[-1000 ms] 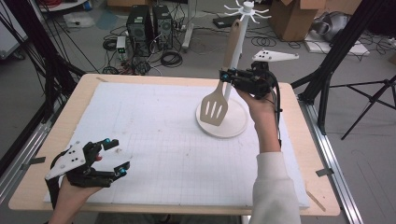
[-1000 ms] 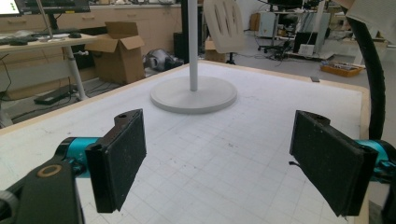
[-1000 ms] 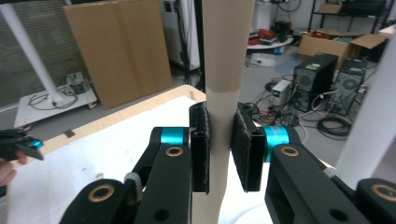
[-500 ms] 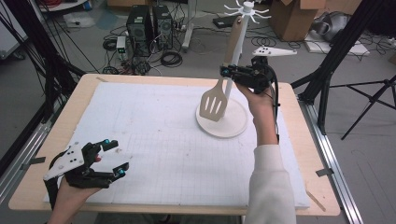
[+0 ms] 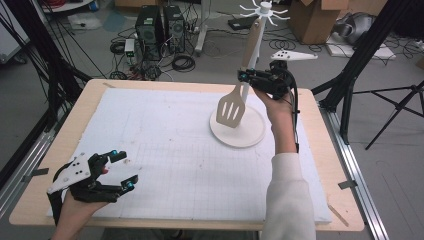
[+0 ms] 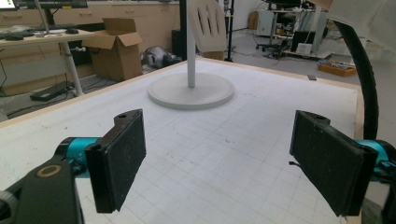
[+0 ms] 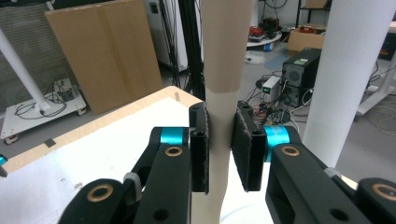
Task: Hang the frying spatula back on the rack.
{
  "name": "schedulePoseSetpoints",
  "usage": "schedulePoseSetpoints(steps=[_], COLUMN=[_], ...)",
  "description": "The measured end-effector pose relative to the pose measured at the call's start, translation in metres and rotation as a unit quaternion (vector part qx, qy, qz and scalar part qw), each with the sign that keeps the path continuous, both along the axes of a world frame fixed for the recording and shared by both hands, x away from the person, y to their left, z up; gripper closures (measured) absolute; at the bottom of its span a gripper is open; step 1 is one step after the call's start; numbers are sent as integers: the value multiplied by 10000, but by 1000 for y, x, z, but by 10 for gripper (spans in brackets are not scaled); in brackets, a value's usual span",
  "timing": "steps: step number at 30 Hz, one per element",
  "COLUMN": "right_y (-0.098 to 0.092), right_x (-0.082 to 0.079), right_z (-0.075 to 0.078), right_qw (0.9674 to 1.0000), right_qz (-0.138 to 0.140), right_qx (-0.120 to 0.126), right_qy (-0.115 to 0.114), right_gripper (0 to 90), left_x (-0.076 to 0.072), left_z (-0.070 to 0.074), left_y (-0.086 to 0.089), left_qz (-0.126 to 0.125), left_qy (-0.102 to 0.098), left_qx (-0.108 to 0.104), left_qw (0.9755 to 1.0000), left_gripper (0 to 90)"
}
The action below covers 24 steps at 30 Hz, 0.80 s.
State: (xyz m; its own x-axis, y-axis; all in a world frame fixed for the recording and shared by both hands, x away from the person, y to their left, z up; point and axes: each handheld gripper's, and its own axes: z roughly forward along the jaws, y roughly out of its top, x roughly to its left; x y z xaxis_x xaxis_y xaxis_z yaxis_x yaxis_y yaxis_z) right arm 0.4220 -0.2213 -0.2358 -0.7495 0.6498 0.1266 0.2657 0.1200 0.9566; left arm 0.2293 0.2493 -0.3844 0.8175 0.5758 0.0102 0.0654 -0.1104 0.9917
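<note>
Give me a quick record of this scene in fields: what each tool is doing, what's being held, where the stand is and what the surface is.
right tool: shut on the spatula handle, raised beside the stand's pole
spatula: slotted, beige, blade hanging down above the stand's base
stand: white round base, upright pole, hooks on top, far right of table
left tool: open, holding nothing, near left corner
surface: white gridded mat on wooden table

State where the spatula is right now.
In the high view the spatula hangs at far right, gripped by the right gripper, its blade above the stand's round base.
</note>
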Motion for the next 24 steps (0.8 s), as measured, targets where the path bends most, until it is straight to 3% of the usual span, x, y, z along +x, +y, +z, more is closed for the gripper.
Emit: schedulePoseSetpoints(steps=[3, 14, 18, 24], right_y=[-1, -15, -29, -54], right_x=[-1, -15, -28, -61], right_z=[-1, -9, -15, -29], right_qw=[10000, 9986, 9981, 9972], right_qz=[-54, -486, -573, -607], right_qx=[10, -122, -19, -21], right_qy=[-20, -160, -237, -435], right_gripper=[753, 437, 356, 290], left_x=[0, 2, 4, 9], left_z=[0, 0, -1, -2], left_y=[0, -1, -3, -2], left_qz=[-3, -11, -23, -2], left_qy=[2, 12, 28, 50], left_qx=[23, 46, 31, 42], left_qw=[10000, 10000, 10000, 10000], left_gripper=[188, 188, 188, 184])
